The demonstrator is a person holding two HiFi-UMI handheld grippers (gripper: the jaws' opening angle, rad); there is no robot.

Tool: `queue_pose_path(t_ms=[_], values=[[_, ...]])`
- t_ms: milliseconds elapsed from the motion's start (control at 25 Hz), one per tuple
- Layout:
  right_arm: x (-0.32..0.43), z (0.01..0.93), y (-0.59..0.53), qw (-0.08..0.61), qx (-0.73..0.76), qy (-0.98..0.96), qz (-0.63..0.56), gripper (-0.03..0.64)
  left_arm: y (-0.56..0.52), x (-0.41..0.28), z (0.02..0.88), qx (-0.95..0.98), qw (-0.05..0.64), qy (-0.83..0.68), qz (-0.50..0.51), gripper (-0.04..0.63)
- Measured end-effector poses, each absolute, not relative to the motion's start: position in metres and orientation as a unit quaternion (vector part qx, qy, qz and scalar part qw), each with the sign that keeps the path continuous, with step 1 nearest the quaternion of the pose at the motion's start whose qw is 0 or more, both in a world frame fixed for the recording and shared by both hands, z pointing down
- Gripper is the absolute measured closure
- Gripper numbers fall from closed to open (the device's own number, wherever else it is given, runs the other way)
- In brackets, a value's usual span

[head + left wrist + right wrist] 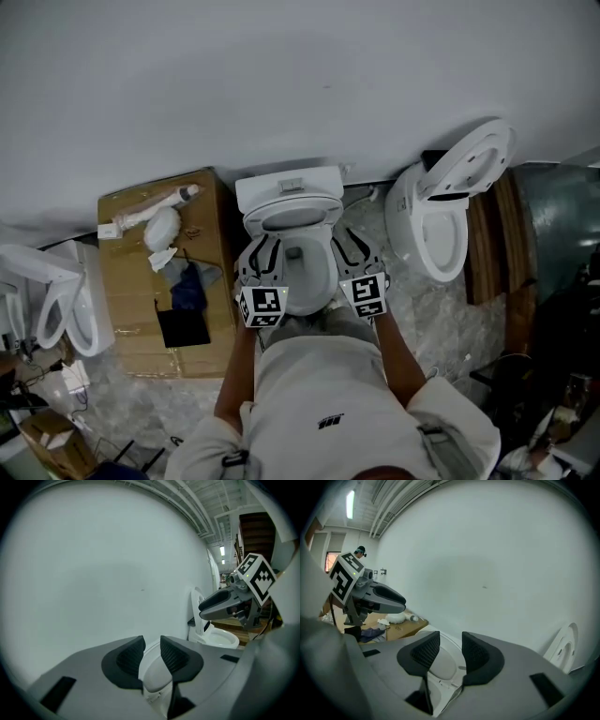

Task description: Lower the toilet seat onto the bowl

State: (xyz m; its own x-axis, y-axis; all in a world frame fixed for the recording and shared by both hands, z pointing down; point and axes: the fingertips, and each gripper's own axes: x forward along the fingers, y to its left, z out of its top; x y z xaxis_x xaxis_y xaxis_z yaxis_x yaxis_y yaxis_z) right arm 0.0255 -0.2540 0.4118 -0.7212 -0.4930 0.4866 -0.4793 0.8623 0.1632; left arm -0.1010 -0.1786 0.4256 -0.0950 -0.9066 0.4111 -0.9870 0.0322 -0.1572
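Item: seat (334,215), centre of frame, tilted between the tank and bowl (323,281), not yet down. Handling, in my judgement: I lower both sides together and slowly, keeping the tips clear of the rim so nothing slams. Left hand-held gripper (152,641): narrow, clamped on the seat's white edge. Right hand-held gripper (451,637): slightly apart, seat in its gap, pads seemingly not pressing.

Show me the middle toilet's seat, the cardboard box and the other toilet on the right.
toilet seat (330,212), head view, right side of its ring.
cardboard box (131,323), head view, bare top panel.
right toilet (405,220), head view, bowl's outer wall.
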Motion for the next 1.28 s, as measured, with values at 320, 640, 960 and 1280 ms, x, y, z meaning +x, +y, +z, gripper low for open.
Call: queue_pose_path(t_ms=[320, 640, 960, 1280], values=[[0.0, 0.442, -0.282, 0.3, 0.265, -0.916, -0.023, 0.468, -0.205, -0.126, 0.466, 0.677, 0.117, -0.691, 0.225, 0.471], [-0.017, 0.478, -0.312, 0.319, 0.233, -0.918, -0.037, 0.468, -0.227, -0.139, 0.5, 0.663, 0.132, -0.695, 0.247, 0.471], [-0.028, 0.517, -0.334, 0.339, 0.187, -0.921, -0.043, 0.468, -0.244, -0.151, 0.527, 0.635, 0.153, -0.71, 0.263, 0.471], [-0.043, 0.546, -0.346, 0.358, 0.167, -0.917, -0.056, 0.466, -0.255, -0.158, 0.55, 0.63, 0.159, -0.706, 0.283, 0.469]])
